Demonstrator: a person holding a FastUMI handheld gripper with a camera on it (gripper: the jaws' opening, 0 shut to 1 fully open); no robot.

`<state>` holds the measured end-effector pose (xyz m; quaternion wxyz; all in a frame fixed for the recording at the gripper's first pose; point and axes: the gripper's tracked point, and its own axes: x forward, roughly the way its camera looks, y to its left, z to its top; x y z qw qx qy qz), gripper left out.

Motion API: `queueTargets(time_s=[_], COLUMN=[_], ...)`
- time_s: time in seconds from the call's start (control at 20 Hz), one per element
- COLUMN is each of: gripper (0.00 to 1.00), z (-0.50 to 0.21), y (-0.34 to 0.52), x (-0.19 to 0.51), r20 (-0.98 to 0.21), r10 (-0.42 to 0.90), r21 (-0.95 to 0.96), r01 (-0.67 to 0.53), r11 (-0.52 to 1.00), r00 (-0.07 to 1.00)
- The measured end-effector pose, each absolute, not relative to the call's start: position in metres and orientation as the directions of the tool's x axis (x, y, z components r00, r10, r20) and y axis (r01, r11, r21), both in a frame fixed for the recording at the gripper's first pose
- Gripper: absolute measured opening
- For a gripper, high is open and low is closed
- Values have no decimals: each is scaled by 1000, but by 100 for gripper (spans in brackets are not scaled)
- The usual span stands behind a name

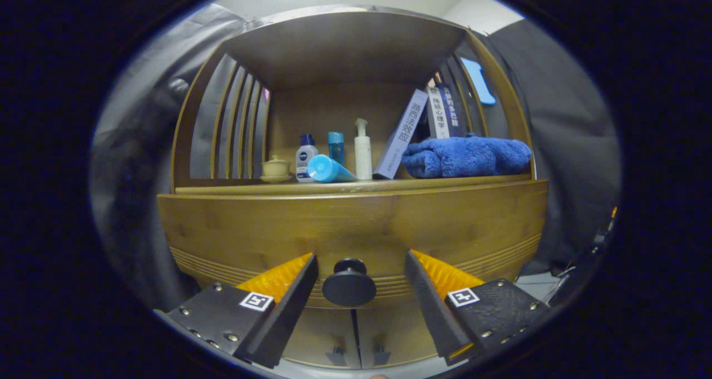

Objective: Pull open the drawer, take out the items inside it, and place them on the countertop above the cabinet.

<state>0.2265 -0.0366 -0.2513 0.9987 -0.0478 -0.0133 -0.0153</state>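
Drawer (350,229) shut, its round knob (349,282) between the fingers, tool (360,267) spread wide — touching nothing (knob untouched).

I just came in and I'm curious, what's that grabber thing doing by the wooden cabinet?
A person is holding the hand-held gripper up to the drawer of a wooden cabinet. Its fingers are open, one on each side of the round black knob, not squeezing it yet. The drawer looks closed, so nothing has come out. On the countertop above sit a few bottles, a blue tube lying down, a small lidded cup, some books and a folded blue towel.
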Motion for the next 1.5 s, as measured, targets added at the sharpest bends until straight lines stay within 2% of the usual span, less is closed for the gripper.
queueTargets(time_s=[0.15, 0.35, 0.5, 0.65, 0.95, 1.1, 1.3, 1.5], gripper=[99, 99, 99, 99, 99, 99, 96, 96], z=[-254, -257, -248, -237, -162, -131, -81, -31], y=[-32, -29, -16, -20, -11, 9, 11, 17], x=[234, 235, 227, 210, 139, 95, 41, 1], r20=[65, 33, 18, -5, 46, 26, 31, 48], r10=[-28, -40, 16, -2, -8, 37, 14, 32], r21=[-198, -170, -132, -175, -310, -255, -192, -211], r01=[41, 45, -14, 1, 22, -29, -8, -21], r11=[979, 984, 991, 985, 950, 967, 981, 977], r00=[997, 999, 1000, 1000, 999, 999, 999, 998])
